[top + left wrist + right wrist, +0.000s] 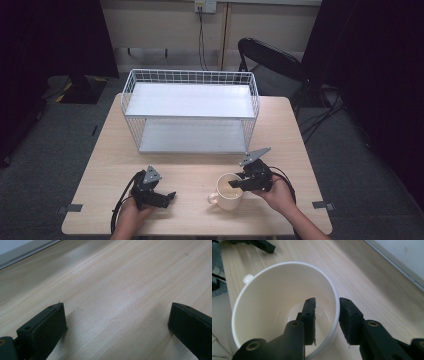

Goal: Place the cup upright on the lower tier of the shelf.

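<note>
Right gripper pinches mug wall at rim; ceramic, stiff, slick, breakable. Handle faces away. Left gripper spread, idle on bench.

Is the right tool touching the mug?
Touching. The right gripper view shows the right tool clamped on the mug wall, one jaw inside, one outside.

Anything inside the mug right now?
One jaw of the right tool reaches inside the mug, the other outside its wall. The inner wall looks bare; the jaw covers part of the bottom.
</note>
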Available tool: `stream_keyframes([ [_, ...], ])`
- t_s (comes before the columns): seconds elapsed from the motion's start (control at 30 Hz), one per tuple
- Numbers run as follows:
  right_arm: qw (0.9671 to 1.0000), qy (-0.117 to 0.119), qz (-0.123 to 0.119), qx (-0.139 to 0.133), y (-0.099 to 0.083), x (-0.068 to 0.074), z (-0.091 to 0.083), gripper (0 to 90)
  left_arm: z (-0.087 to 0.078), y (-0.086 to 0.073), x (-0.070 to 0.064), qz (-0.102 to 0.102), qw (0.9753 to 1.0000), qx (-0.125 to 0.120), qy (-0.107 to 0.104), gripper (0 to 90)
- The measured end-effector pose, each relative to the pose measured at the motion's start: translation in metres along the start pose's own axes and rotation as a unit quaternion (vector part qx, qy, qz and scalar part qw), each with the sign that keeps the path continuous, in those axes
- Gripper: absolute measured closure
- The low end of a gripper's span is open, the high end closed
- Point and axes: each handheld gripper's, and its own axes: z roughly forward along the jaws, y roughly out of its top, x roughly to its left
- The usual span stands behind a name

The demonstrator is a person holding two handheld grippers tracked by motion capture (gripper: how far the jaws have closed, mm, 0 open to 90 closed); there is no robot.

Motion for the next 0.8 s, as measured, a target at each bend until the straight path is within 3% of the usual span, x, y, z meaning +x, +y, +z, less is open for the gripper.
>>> stream_keyframes([
  [0.27,0.9999,-0.004,-0.007,0.012,0.0022,0.0014,0.0019,77.4,0.0000,0.0000,0.0000,0.000,1.0000,0.000,0.000,1.2],
  [0.43,0.9981,-0.033,-0.035,0.039,0.0053,0.0061,0.0029,81.7,0.0000,0.0000,0.0000,0.000,1.0000,0.000,0.000,1.2],
  [0.53,0.9987,-0.025,-0.024,0.036,0.0044,0.0033,0.0013,82.6,0.0000,0.0000,0.0000,0.000,1.0000,0.000,0.000,1.2],
  [0.8,0.9993,-0.035,-0.009,0.013,-0.0007,0.0040,0.0003,82.8,0.0000,0.0001,0.0001,0.000,1.0000,0.000,0.000,1.1],
])
